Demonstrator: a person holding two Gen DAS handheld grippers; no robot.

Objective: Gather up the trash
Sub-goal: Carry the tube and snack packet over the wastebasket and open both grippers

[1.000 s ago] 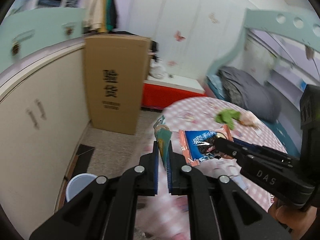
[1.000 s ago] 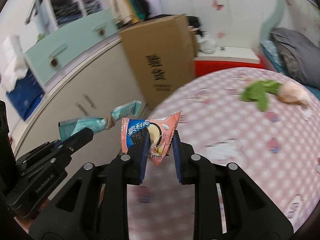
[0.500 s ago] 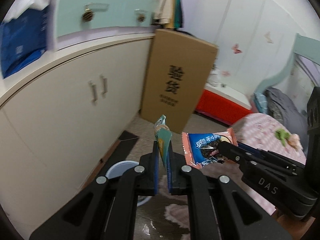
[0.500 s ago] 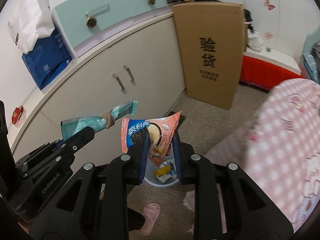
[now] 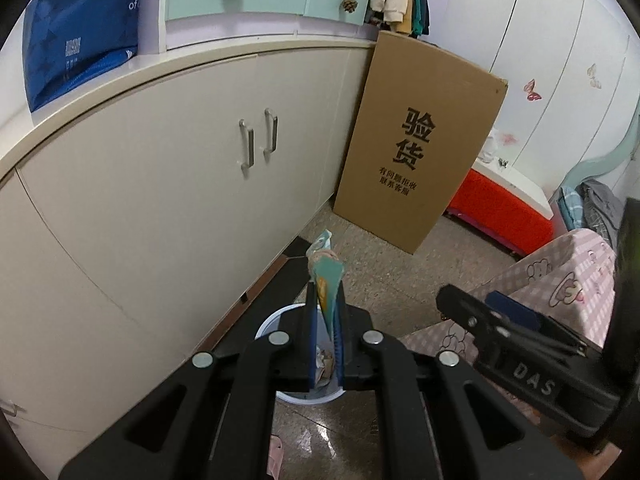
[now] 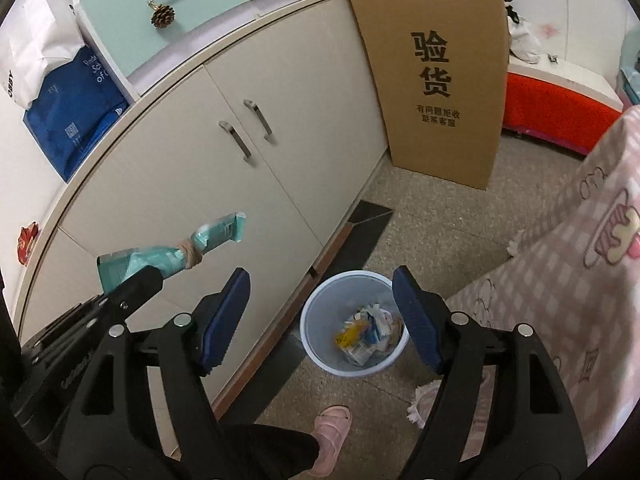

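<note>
- Right gripper (image 6: 320, 316): jaws have just been opening and now stand wide apart, with nothing between the pads. No wrapper is held on this side.
- Waste bin (image 6: 320, 354) sits on the floor close to the cabinet (image 6: 240, 208), framed directly between the right jaws and below them. Mixed wrappers lie inside; individual pieces are too small to identify.
- Left gripper (image 5: 324, 312): clenched on the teal wrapper (image 5: 325, 276), pads pressing both faces.
- Key relation: the wrapper's long axis runs forward along the left fingers, and its free end pokes past the tips. In the left wrist view the bin rim (image 5: 266, 322) shows below and behind the jaws, so the wrapper looks roughly above the opening. Judgement: letting go here should drop it in, though the projecting tip may overhang the far rim.
- Hidden: the left jaws cover most of the bin in the left view.
- A slippered foot (image 6: 332, 436) stands near the bin, and a checked pink cloth (image 6: 560, 300) hangs at the right.
</note>
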